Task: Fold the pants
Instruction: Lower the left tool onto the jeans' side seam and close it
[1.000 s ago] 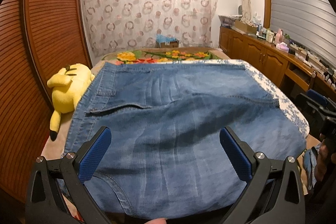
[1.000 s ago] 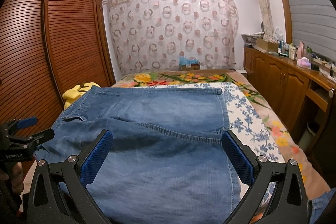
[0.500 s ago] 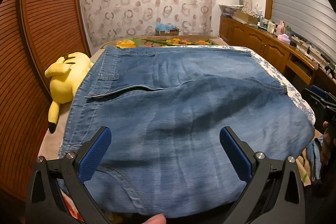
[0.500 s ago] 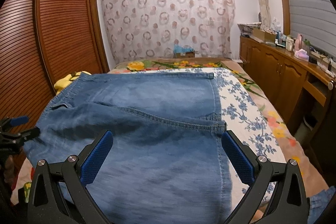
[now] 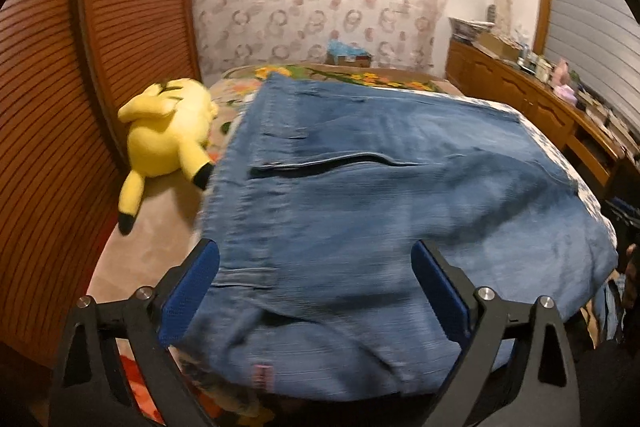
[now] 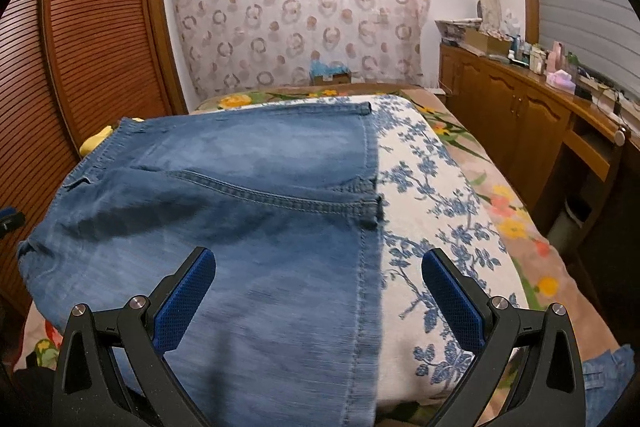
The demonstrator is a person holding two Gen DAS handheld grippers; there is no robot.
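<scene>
Left tool [image 5: 316, 287] wide, nothing pinched; its jaws have just been closing a little, with denim lying between and below the pads but no pad pressing on it. Right tool [image 6: 318, 291] also wide and empty-handed. Pants [image 5: 400, 211], one pair, blue denim, lie spread on the bed [image 6: 452, 227], already doubled so that two layers show. Ahead of the left tool sits the waistband side with a pocket slit; the near fold edge bulges just under its pads. Under the right tool the side seam runs straight away from it, with the leg hem ahead and floral bedspread bare beneath its right pad. Risks, as I judge them: the left tool may close on the top layer only, so the lower layer stays behind and the fold skews; cause would be a shallow bite on that rounded near edge. Right tool straddles the seam with half its span over bare cover, so it could catch bedspread with the denim. Near edge overhangs the bed; a tug could slide the whole pair off. Count: two tools, one pair of pants, one yellow plush toy [image 5: 168, 131] beyond the left tool's left pad, apart from the denim.
</scene>
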